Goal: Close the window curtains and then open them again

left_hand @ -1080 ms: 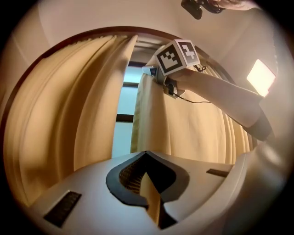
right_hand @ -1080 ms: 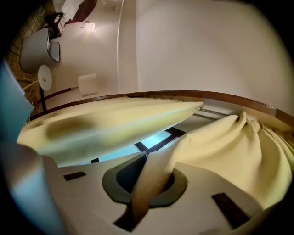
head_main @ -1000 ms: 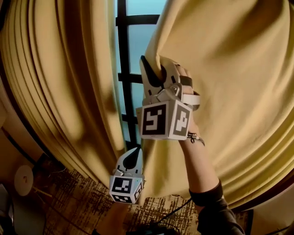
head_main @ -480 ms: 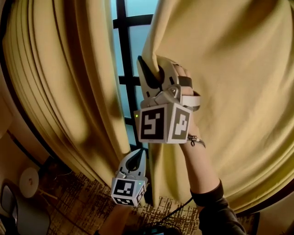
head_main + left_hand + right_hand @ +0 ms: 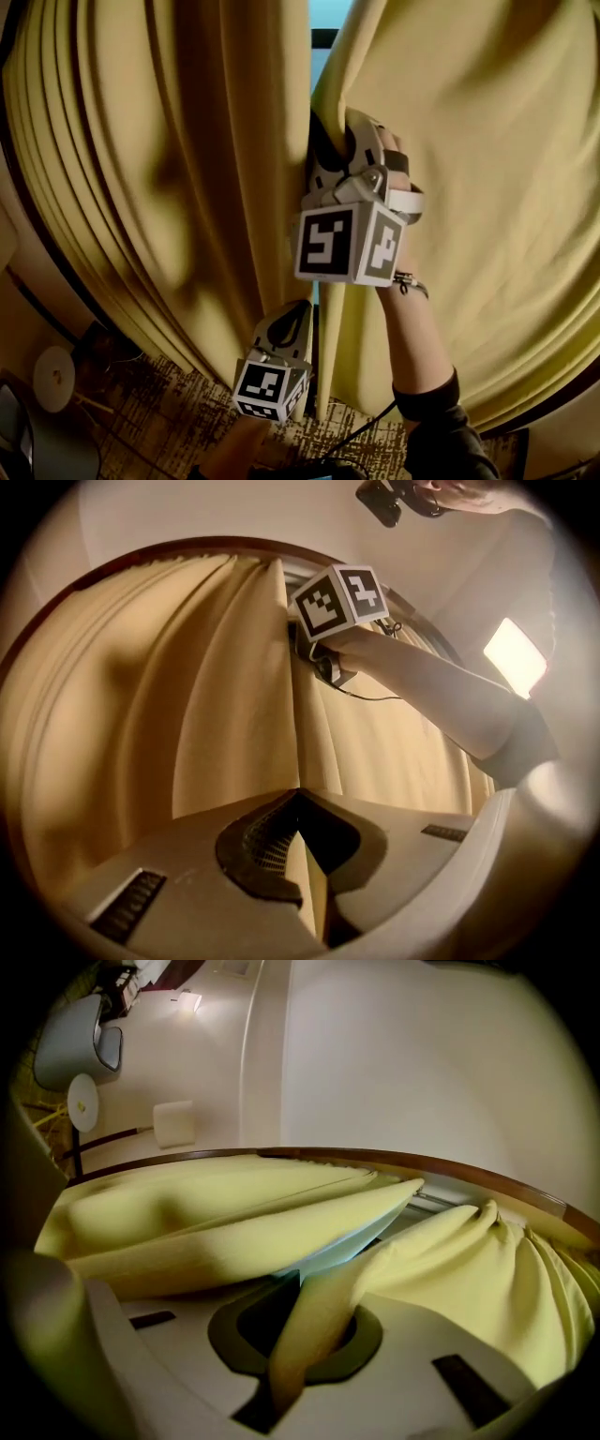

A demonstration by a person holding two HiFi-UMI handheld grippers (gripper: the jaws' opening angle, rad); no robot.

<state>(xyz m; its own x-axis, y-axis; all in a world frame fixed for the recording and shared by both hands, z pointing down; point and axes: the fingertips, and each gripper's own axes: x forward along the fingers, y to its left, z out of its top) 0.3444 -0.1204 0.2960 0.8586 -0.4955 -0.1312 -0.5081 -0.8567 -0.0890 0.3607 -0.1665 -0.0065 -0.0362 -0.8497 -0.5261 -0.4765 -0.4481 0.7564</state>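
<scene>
"Can you see the window (image 5: pixel 322 13)?"
"Only a thin strip. The left curtain (image 5: pixel 169 141) and right curtain (image 5: pixel 487 131) cover the rest."
"And the right gripper (image 5: pixel 330 141)?"
"Its tips are tucked in cloth."
"That white round thing (image 5: pixel 52 377)?"
"Too small to tell."

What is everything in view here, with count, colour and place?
left curtain: 1, yellow, left of the gap
right curtain: 1, yellow, right of the gap
window: 1, pale blue glass with a dark bar, a thin sliver between the curtains at top
carpet: 1, brown patterned, below the curtains
disc: 1, white, bottom left by the floor; unclear what it is
cable: 1, black, on the carpet, bottom centre
left gripper: 1, white with marker cube, low centre, jaws shut on the left curtain's edge
right gripper: 1, white with marker cube, upper centre, jaws shut on the right curtain's edge
arm: 1, dark sleeve, holds the right gripper
</scene>
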